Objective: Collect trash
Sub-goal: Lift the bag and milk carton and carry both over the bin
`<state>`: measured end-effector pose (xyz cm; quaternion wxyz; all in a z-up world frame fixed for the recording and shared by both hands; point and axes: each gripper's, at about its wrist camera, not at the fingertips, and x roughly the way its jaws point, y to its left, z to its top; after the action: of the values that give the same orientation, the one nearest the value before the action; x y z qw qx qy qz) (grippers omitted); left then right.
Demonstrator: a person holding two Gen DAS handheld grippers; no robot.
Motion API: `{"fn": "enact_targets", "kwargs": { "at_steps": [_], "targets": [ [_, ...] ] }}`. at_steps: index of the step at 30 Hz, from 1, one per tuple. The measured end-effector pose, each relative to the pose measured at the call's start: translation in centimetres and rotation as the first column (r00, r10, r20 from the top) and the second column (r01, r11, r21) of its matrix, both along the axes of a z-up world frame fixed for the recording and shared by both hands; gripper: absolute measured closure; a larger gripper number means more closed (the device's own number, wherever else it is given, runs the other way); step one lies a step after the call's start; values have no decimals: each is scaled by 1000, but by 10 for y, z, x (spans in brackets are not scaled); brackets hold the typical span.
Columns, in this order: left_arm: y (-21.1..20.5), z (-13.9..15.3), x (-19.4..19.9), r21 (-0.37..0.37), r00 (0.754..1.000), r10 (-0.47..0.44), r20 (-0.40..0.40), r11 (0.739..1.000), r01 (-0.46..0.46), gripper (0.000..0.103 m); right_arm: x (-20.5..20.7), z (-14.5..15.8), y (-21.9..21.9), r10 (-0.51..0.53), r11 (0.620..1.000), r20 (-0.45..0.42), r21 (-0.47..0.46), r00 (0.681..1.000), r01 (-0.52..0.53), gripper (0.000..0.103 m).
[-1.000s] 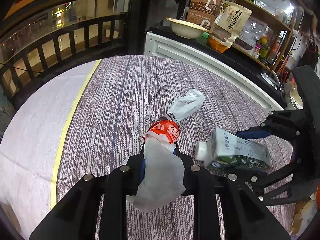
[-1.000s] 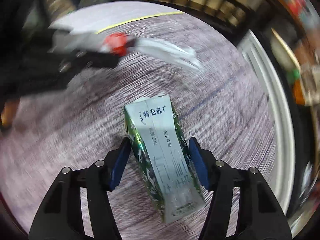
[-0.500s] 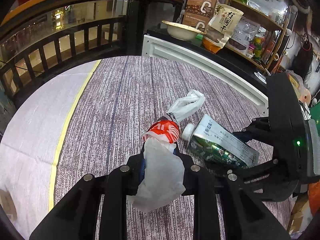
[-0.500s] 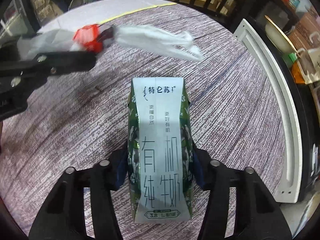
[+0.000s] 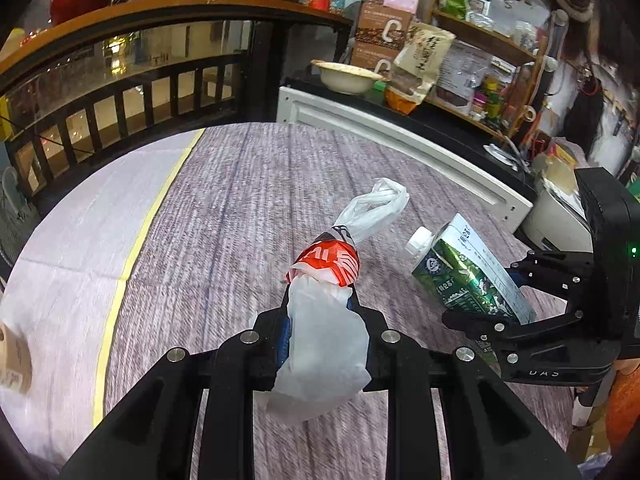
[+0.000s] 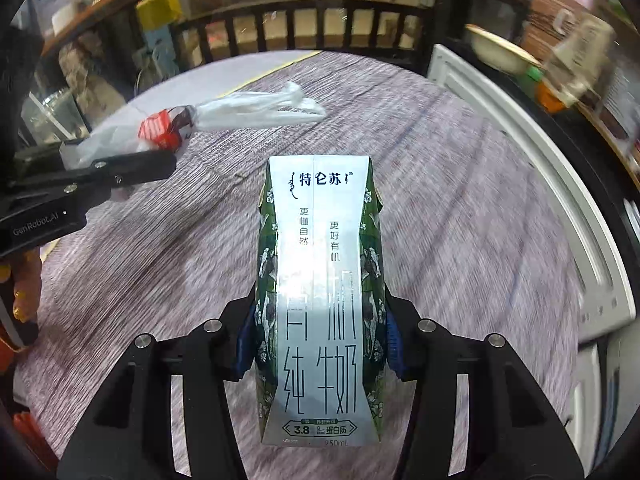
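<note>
My left gripper (image 5: 320,312) is shut on a white plastic bag (image 5: 322,344) with a red printed band; the bag's handles (image 5: 372,210) stick out forward above the purple striped tablecloth (image 5: 224,208). My right gripper (image 6: 318,344) is shut on a green and white milk carton (image 6: 320,280), held lengthwise above the cloth. In the left wrist view the carton (image 5: 466,272) and the right gripper (image 5: 520,300) are at the right, cap toward the bag. In the right wrist view the bag (image 6: 240,110) and the left gripper (image 6: 100,176) are at the upper left.
A white panel (image 5: 400,144) borders the far right side of the cloth. Behind it stand a bowl (image 5: 346,76), snack bags and shelves. A dark railing (image 5: 120,100) runs along the far left. A white cloth with a yellow stripe (image 5: 132,248) covers the left.
The right gripper has lifted and swung the milk carton, so it now points up and away from the bag. The left gripper still holds the bag in the same place.
</note>
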<state>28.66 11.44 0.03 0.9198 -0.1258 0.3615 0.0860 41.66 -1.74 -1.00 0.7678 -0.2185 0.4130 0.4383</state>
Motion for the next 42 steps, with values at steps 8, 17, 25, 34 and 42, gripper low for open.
{"fn": "enact_targets", "kwargs": {
  "at_steps": [8,17,25,34,42],
  "targets": [
    [-64,12,-30,7,993,-104,56,995,104,80,-47,10,-95,-154,981,44,122,987,148,52],
    [-152,15,-46,-2,957,-276,88,961,277,80,-89,1,-214,-386,901,22,222,922,372,52],
    [-224,16,-50,-17,904,-414,110,908,418,80,-112,-30,-314,-622,758,-28,228,782,611,52],
    [-298,-3,-51,-24,837,-541,84,838,545,80,-93,-108,-362,-757,635,-111,105,644,765,52],
    [-324,-32,-51,-42,821,-571,15,820,571,80,-69,-176,-372,-837,525,-200,-31,509,851,52]
  ]
}}
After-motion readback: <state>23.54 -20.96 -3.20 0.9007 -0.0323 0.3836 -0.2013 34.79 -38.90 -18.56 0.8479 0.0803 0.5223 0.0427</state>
